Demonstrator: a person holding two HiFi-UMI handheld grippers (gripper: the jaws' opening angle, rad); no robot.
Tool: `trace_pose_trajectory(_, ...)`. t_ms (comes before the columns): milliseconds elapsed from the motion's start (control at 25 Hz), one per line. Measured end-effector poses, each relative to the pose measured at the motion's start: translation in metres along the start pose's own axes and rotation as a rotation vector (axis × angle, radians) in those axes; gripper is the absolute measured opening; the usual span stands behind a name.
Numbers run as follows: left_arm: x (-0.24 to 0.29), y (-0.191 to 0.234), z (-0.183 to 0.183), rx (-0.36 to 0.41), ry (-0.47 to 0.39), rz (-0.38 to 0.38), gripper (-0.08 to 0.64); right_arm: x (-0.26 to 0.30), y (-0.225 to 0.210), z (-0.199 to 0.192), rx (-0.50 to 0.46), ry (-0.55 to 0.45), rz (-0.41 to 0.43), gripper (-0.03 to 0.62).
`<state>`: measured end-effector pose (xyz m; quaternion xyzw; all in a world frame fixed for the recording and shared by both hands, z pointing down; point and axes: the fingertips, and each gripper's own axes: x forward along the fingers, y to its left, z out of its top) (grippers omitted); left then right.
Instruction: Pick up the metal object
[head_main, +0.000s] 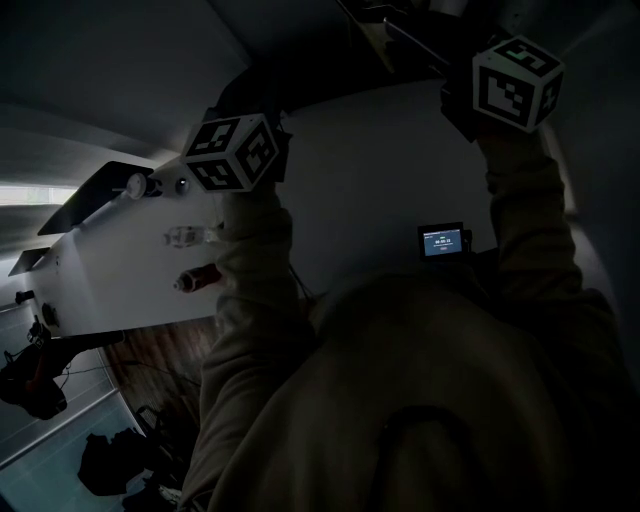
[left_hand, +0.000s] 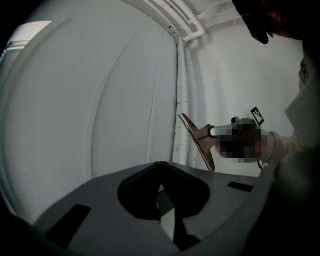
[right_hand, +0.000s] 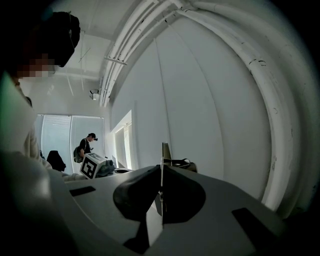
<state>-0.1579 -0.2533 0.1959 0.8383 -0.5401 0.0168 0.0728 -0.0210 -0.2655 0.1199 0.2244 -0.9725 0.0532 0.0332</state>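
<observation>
The head view is dark. Both arms are raised, and only the marker cube of the left gripper (head_main: 235, 152) and the marker cube of the right gripper (head_main: 515, 82) show, not their jaws. In the left gripper view the left gripper (left_hand: 161, 186) has its jaws together with nothing between them, facing a white wall. The right gripper (right_hand: 160, 192) is likewise shut and empty. Small items lie on the white table (head_main: 110, 270): a pale shiny piece (head_main: 187, 236) and a brownish cylinder (head_main: 196, 279). I cannot tell which is the metal object. Neither gripper is near them.
A small lit screen (head_main: 443, 241) sits below the right arm. White pipes (left_hand: 181, 95) run up the wall. The other gripper's flared front (left_hand: 199, 141) shows at right in the left gripper view. A person with a backpack (right_hand: 86, 148) stands by far windows.
</observation>
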Motion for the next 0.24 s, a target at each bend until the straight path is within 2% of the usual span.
trace_pose_trajectory(240,-0.006,0.014,0.006,0.003,-0.007,0.028,0.005,0.005,-0.001,0.002,0.007,0.0,0.017,0.023)
